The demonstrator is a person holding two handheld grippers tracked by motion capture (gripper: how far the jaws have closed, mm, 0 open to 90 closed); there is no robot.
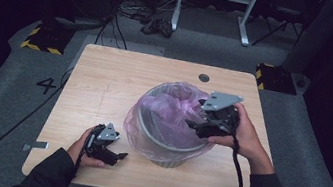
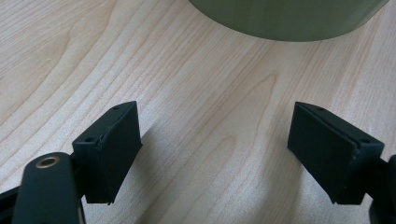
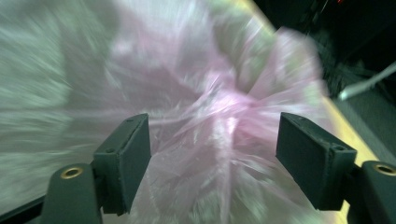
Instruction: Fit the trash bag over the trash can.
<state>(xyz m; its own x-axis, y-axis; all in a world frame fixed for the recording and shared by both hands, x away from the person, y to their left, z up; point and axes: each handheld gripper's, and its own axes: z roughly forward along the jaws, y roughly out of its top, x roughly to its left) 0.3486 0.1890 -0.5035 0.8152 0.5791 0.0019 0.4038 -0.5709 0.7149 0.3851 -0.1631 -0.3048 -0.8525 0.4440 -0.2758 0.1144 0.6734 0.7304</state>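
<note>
My left gripper (image 1: 120, 156) low on table (image 1: 105, 84), jaws released, empty. Grey-green bin (image 1: 166, 146) mid-table, crinkled translucent pink bag (image 1: 167, 109) lining it, draped over rim. My right gripper (image 1: 193, 126) over bag, jaws spread, gripping nothing.

Both forearms wear dark long sleeves (image 1: 50, 174); each black gripper, left gripper (image 1: 120, 156) and right gripper (image 1: 191, 124), carries a grey triangular plate and trailing black cable.
</note>
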